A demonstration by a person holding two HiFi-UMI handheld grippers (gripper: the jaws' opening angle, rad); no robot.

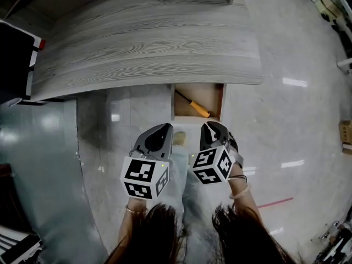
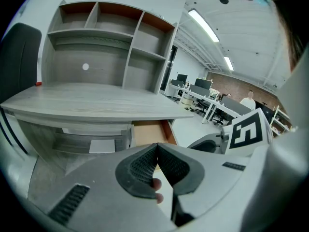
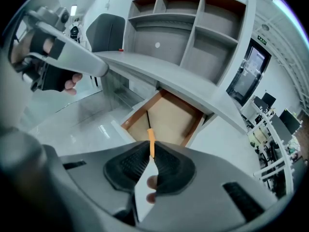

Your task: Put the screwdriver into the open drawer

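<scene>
The screwdriver [image 1: 193, 106], with a black shaft and an orange handle, lies at a slant inside the open wooden drawer [image 1: 222, 100] under the grey desk [image 1: 148, 43]. My left gripper [image 1: 166, 127] and right gripper [image 1: 208, 125] hover side by side just short of the drawer's front, both shut and empty. In the right gripper view the orange handle of the screwdriver [image 3: 151, 142] shows just past my shut right gripper [image 3: 150, 154], down in the drawer [image 3: 140, 111]. In the left gripper view my left gripper [image 2: 157, 146] points at the drawer [image 2: 147, 132].
A shelf unit [image 2: 111, 37] stands on the desk's back. A black chair [image 1: 14, 59] is at the left of the desk. Glossy floor [image 1: 286, 125] lies around me. More desks and people [image 2: 248, 100] are far off to the right.
</scene>
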